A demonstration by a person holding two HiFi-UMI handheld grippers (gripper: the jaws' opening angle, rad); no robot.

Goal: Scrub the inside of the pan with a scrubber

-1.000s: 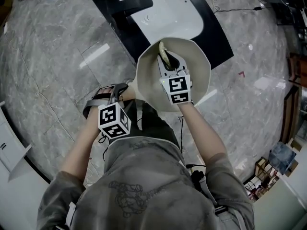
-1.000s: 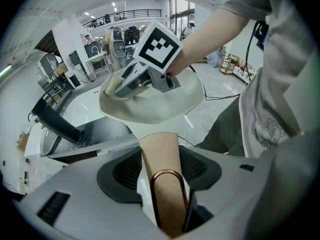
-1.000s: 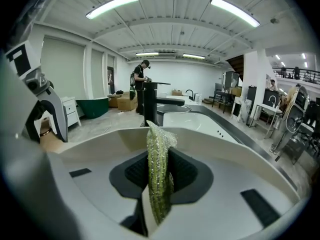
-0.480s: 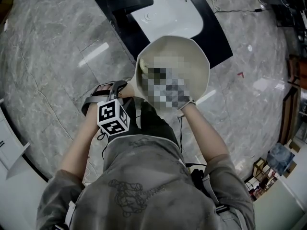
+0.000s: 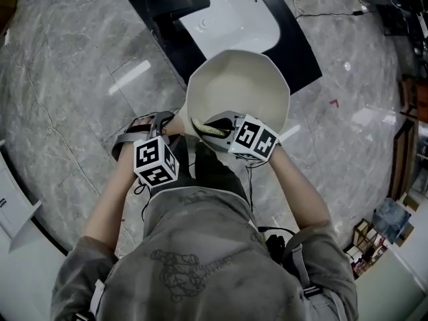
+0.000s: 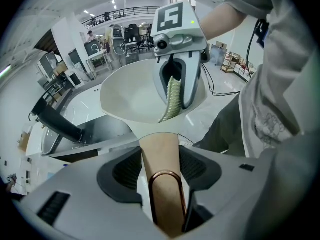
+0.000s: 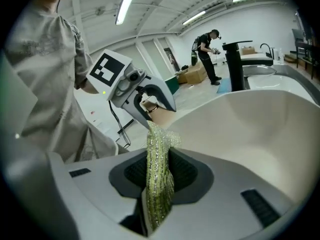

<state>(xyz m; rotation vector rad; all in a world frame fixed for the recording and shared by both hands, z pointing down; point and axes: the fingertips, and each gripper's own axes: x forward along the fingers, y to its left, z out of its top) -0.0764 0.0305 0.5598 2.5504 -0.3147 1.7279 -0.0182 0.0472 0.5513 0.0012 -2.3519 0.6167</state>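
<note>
A cream pan hangs over the marble floor, held by its tan handle. My left gripper is shut on that handle, which has a copper loop at its end. My right gripper is shut on a yellow-green glittery scrubber. In the head view the scrubber lies against the pan's inner wall at the near left, close to the handle joint. The left gripper view shows the right gripper and the scrubber over the pan's rim.
A white sink set in a black counter, with a black faucet, lies just beyond the pan. Grey marble floor surrounds it. A person stands far off in the right gripper view.
My right gripper has swept the scrubber from the pan's far side back to the near left rim and turned to the left. The left gripper and pan have stayed still.
</note>
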